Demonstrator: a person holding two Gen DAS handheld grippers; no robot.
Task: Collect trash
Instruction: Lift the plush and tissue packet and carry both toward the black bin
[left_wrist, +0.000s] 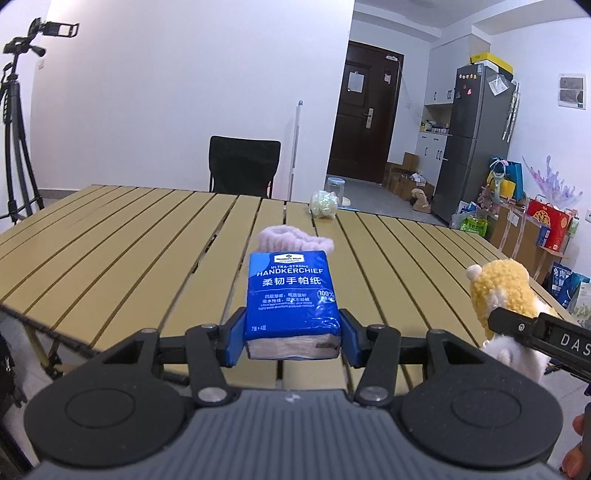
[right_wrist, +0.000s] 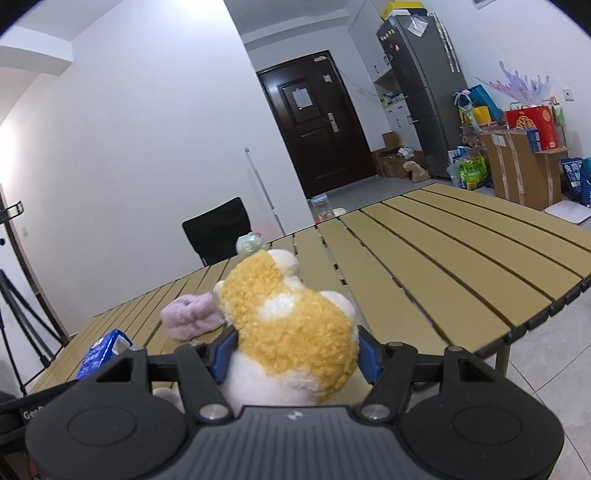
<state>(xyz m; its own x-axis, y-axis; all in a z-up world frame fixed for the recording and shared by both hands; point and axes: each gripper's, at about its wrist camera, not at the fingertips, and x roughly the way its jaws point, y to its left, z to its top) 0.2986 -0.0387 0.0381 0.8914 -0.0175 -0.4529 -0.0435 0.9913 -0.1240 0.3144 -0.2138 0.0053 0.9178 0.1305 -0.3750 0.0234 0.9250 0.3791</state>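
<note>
Blue-padded fingers of the left gripper (left_wrist: 291, 334) clamp a blue pack of handkerchief tissues (left_wrist: 292, 302), held over the near edge of a slatted yellow table (left_wrist: 122, 236). Beside it, the right gripper (right_wrist: 295, 356) squeezes a yellow-and-white plush toy (right_wrist: 291, 328) — its fleece bulging past both pads. On the slats beyond lie a pink fuzzy sock (left_wrist: 291, 239) and, farther back, a crumpled pale plastic wad (left_wrist: 324, 204) — near a black chair (left_wrist: 243, 164).
</note>
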